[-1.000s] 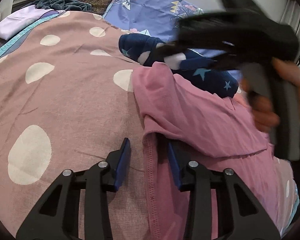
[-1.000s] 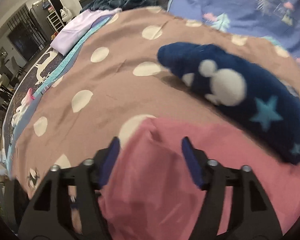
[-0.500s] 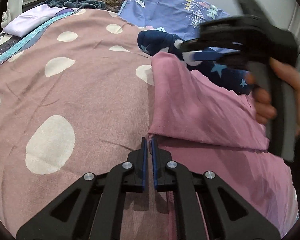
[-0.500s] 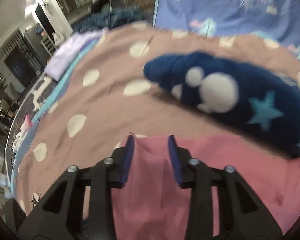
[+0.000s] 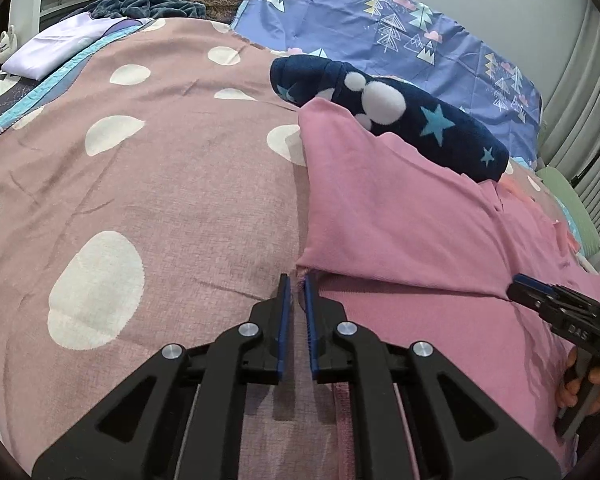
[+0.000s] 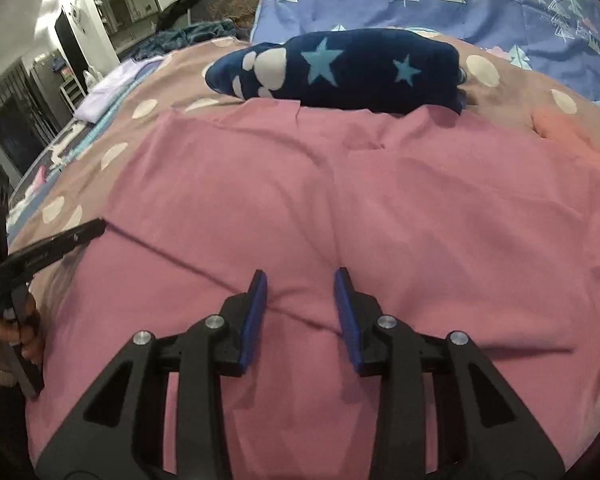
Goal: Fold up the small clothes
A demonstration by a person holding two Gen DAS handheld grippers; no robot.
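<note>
A pink garment [image 5: 412,216] lies on the spotted bedspread, its far part folded over toward me; it also fills the right wrist view [image 6: 340,208]. My left gripper [image 5: 296,284] is shut on the garment's left corner at the fold. My right gripper [image 6: 300,292] is open, its fingers straddling the fold edge near the garment's middle; it shows at the right edge of the left wrist view [image 5: 524,286]. The left gripper also shows at the left of the right wrist view [image 6: 96,228].
A navy plush cloth with stars [image 5: 400,116] lies just beyond the pink garment, also in the right wrist view [image 6: 348,68]. A blue patterned pillow [image 5: 400,28] is behind it. A lilac folded cloth [image 5: 56,46] lies far left on the bedspread [image 5: 140,168].
The left gripper closed on the garment's corner. The right gripper carried the far edge over toward me, laid the fold down and opened wider.
</note>
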